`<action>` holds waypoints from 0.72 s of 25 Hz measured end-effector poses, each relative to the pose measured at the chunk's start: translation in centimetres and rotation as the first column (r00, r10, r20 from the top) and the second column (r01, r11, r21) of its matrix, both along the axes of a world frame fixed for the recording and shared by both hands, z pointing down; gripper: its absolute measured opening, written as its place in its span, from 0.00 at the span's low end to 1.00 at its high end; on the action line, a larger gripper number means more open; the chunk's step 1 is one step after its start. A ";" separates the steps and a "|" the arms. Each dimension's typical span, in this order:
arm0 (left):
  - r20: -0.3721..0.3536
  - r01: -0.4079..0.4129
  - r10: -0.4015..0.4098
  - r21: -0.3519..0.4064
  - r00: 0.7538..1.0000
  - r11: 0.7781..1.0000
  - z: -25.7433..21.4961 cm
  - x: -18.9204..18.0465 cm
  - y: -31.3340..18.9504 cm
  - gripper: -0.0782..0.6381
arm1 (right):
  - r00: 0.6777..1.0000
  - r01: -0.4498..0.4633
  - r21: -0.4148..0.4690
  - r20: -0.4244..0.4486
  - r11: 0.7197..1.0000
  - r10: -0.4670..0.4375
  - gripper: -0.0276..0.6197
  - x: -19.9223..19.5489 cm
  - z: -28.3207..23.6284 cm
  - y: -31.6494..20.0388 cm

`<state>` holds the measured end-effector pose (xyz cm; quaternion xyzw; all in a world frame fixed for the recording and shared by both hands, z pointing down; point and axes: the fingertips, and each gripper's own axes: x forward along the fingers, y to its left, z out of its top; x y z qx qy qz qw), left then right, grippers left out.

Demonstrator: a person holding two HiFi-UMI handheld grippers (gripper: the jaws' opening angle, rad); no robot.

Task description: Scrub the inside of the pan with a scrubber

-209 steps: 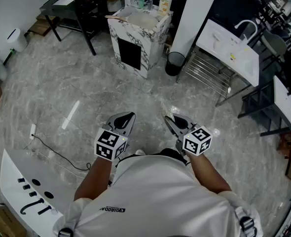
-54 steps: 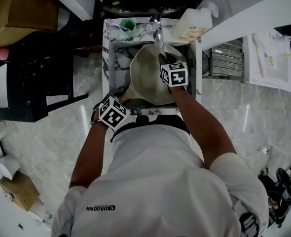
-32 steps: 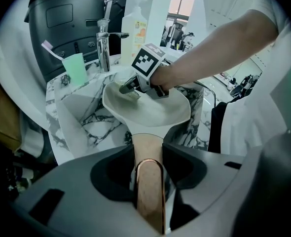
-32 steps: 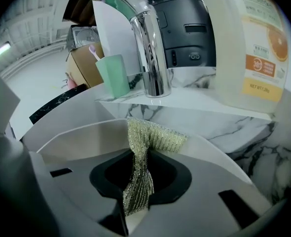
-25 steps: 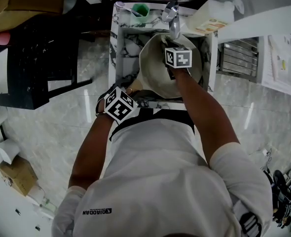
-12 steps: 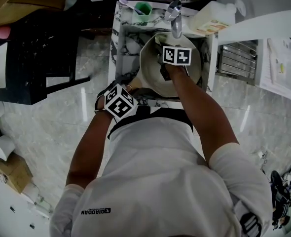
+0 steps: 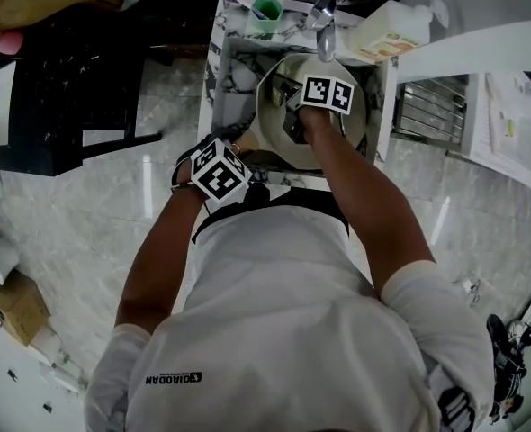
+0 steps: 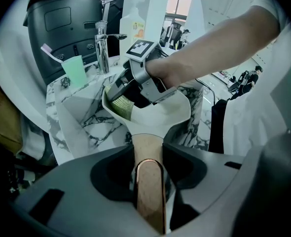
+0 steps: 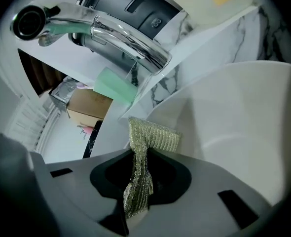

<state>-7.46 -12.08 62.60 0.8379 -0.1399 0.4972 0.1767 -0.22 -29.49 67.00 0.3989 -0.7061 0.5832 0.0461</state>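
While my left gripper (image 8: 148, 174) clamps the handle (image 8: 146, 147) of the pan (image 8: 158, 117), my right gripper (image 9: 138, 196) pinches the scrubber (image 9: 153, 135) inside the pan, near its rim. The pan lies in the marble sink (image 7: 232, 70), under the faucet (image 7: 324, 30). Beyond, on the sink's ledge, a green cup (image 8: 75, 70) holds a toothbrush (image 8: 47, 51); a soap bottle (image 7: 387, 34) stands nearby.

- Cream-white round pan (image 8: 161, 115), tan speckled handle (image 8: 149, 191) rimmed in copper.
- Olive-gold glittery mesh scrubber (image 9: 155, 136).
- White stone sink (image 8: 81, 118), black-veined marble pattern.
- Mint-green plastic cup (image 8: 75, 71).
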 end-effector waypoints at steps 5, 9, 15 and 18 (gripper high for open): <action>0.001 -0.005 0.005 0.007 1.000 1.000 0.0 0.0 0.0 0.37 | 0.993 -0.047 -0.060 0.102 0.997 0.053 0.18 -1.1 -0.8 0.9; -0.002 -0.004 0.004 0.007 1.000 1.000 -0.1 0.0 0.0 0.37 | 0.988 -0.034 -0.103 0.146 0.994 0.049 0.18 -2.0 -1.1 1.9; 0.001 -0.007 0.007 0.015 1.000 1.000 0.0 0.1 0.1 0.37 | 0.982 0.041 -0.162 0.186 0.986 -0.010 0.18 -3.1 -1.2 4.1; 0.001 -0.009 0.009 0.020 1.000 1.000 0.0 0.1 0.0 0.37 | 0.979 0.063 -0.184 0.203 0.981 -0.025 0.18 -3.5 -1.2 5.1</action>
